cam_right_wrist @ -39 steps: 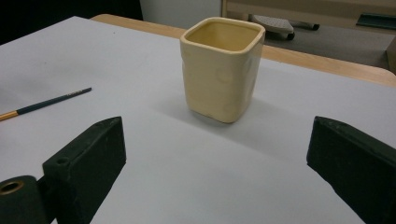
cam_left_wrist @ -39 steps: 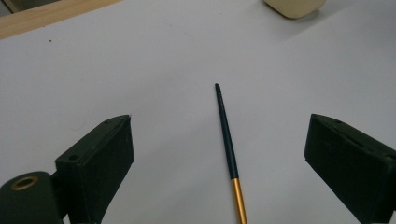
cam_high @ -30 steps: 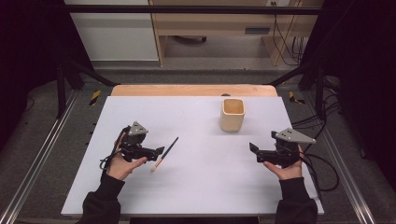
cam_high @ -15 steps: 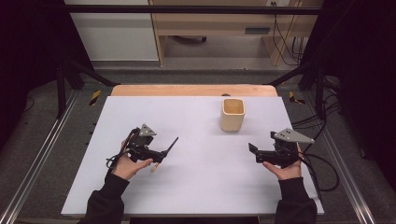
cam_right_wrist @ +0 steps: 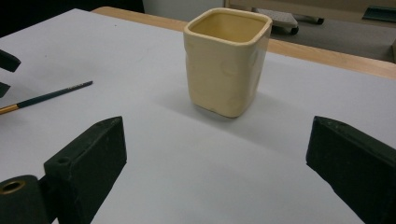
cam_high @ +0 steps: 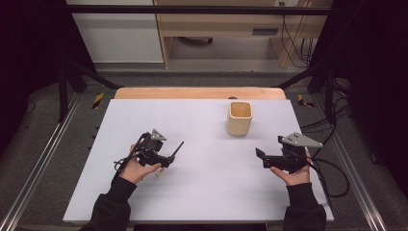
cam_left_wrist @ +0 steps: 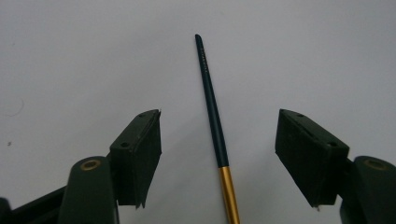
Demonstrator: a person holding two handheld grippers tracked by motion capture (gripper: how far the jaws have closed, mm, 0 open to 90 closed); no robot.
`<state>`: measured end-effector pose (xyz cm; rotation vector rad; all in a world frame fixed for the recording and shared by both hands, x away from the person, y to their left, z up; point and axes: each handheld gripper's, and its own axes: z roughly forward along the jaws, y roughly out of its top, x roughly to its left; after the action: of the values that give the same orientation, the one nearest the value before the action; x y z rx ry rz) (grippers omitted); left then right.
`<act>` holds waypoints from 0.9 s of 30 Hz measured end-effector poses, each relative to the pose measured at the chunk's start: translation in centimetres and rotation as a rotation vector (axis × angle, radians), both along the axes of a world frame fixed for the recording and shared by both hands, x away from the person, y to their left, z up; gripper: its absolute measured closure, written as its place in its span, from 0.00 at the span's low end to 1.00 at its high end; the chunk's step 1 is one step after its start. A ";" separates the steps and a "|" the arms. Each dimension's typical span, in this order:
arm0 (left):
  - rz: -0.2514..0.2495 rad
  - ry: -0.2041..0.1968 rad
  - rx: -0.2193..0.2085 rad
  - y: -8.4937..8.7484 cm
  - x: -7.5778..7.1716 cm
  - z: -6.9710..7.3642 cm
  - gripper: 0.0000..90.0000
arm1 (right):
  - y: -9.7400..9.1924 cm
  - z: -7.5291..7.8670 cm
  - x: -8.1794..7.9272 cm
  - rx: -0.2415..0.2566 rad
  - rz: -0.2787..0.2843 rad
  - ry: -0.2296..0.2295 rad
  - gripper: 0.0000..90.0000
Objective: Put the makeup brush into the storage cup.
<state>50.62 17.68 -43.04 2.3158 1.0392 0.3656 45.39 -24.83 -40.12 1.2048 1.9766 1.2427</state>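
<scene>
A paintbrush (cam_left_wrist: 212,102) with a dark green handle and gold ferrule lies flat on the white table; it also lies in the high view (cam_high: 176,149) and, far off, in the right gripper view (cam_right_wrist: 51,95). My left gripper (cam_left_wrist: 218,114) (cam_high: 166,159) is lowered over it, one jaw on each side of the handle. The jaws have just been closing, but gaps remain and the pads do not touch the brush. My right gripper (cam_high: 261,159) (cam_right_wrist: 217,122) stands open and holds nothing, facing a cream square cup (cam_right_wrist: 226,60) (cam_high: 239,118) that stands upright.
The white table sheet (cam_high: 207,192) has a wooden strip (cam_high: 192,93) along its far edge. Metal rails (cam_high: 43,163) run down both sides. Cables (cam_high: 332,168) trail to the right of the right hand. Furniture stands beyond the table.
The left hand has moved right and slightly down onto the brush, and its jaws have narrowed around the handle. The right hand, the brush and the cup have stayed in place.
</scene>
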 end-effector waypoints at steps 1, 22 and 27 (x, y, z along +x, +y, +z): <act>-0.004 0.006 0.010 -0.1 0.1 0.0 0.35 | 0.0 0.0 0.0 -0.001 0.002 0.000 0.06; -0.027 0.082 0.114 -1.7 1.7 -1.3 0.69 | 0.1 -0.1 0.0 0.001 0.010 0.009 0.07; -0.034 0.103 0.130 -2.0 1.9 -1.7 0.75 | 0.2 -0.2 0.1 -0.003 0.013 0.012 0.07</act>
<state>52.56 15.70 -44.78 2.4882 1.0512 0.3116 45.45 -24.66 -40.27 1.2020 1.9972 1.2413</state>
